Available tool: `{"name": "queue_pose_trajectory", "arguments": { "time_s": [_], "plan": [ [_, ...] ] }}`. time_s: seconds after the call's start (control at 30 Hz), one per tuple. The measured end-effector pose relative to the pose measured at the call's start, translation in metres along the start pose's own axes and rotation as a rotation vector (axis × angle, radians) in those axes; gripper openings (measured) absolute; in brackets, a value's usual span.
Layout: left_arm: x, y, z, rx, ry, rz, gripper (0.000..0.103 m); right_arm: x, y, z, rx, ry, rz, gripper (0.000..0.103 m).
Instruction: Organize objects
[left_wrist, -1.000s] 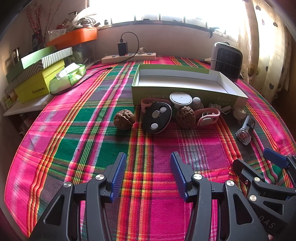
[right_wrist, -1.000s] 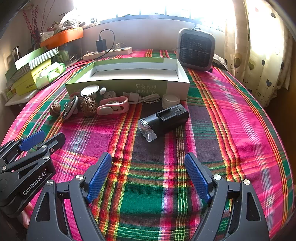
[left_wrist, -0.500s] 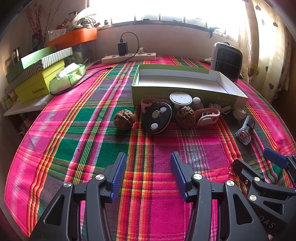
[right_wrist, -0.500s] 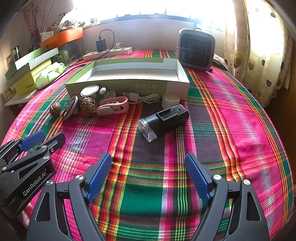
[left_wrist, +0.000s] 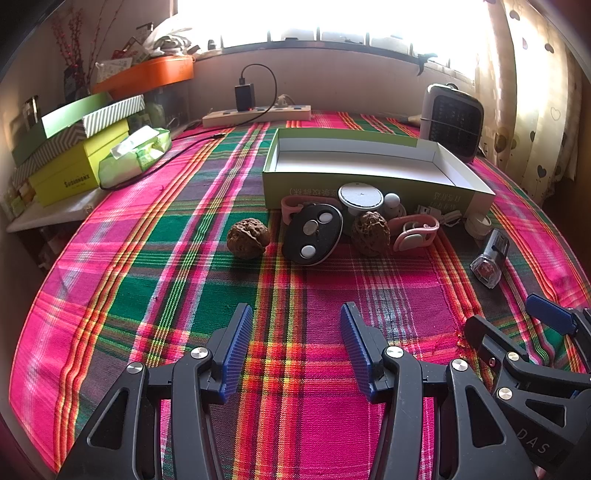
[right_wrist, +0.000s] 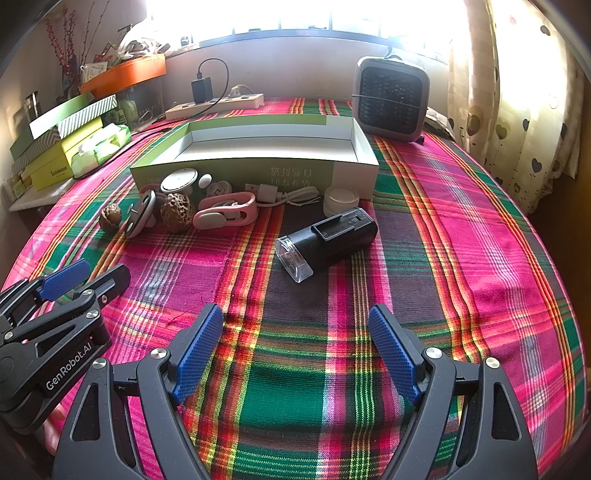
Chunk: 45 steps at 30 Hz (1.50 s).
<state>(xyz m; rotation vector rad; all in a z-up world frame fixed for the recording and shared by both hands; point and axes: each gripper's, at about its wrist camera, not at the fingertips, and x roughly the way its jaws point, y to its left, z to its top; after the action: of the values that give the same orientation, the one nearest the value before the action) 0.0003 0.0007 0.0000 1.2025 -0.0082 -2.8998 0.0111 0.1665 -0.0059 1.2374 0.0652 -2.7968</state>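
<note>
Both tongs sit low over the plaid-covered bench (left_wrist: 184, 266), spread apart and gripping nothing. Straight ahead of the left tongs (left_wrist: 296, 328) there's a walnut (left_wrist: 247, 238), a black oval remote (left_wrist: 312, 234) and a second walnut (left_wrist: 370, 232), all bunched in front of the green box (left_wrist: 369, 162). Ahead of the right tongs (right_wrist: 295, 332) lies a black flashlight (right_wrist: 327, 240), just short of that box.

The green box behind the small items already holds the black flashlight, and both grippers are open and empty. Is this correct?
Not quite. The green box is empty; the black flashlight lies on the plaid tablecloth in front of it, as the right wrist view shows. The rest holds: the left gripper and the right gripper are open and empty.
</note>
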Motion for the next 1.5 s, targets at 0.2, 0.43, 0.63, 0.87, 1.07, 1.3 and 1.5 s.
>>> {"name": "queue_pose_trajectory", "arguments": {
  "time_s": [0.2,0.43,0.63,0.87,1.07,1.3,1.5],
  "plan": [
    [0.003,-0.001,0.002,0.002,0.000,0.000,0.049,0.000,0.000,0.000,0.000,0.000,0.000,0.081],
    [0.003,-0.001,0.002,0.001,0.000,0.000,0.049,0.000,0.000,0.000,0.000,0.000,0.000,0.081],
    [0.003,-0.001,0.002,0.001,0.000,0.000,0.049,-0.001,-0.001,0.000,0.000,0.000,0.000,0.081],
    [0.003,0.002,0.002,0.018,0.006,-0.024,0.049,0.000,-0.002,0.001,-0.005,0.005,0.010,0.081],
    [-0.002,0.010,0.003,0.044,0.028,-0.093,0.048,-0.001,-0.012,0.001,0.025,0.014,0.053,0.081],
    [-0.001,0.024,0.006,0.008,0.045,-0.129,0.048,-0.006,-0.023,0.015,0.095,-0.035,0.026,0.081],
    [0.002,0.038,0.015,-0.025,0.042,-0.147,0.048,0.004,-0.032,0.031,0.172,-0.014,0.038,0.081]
  ]
}}
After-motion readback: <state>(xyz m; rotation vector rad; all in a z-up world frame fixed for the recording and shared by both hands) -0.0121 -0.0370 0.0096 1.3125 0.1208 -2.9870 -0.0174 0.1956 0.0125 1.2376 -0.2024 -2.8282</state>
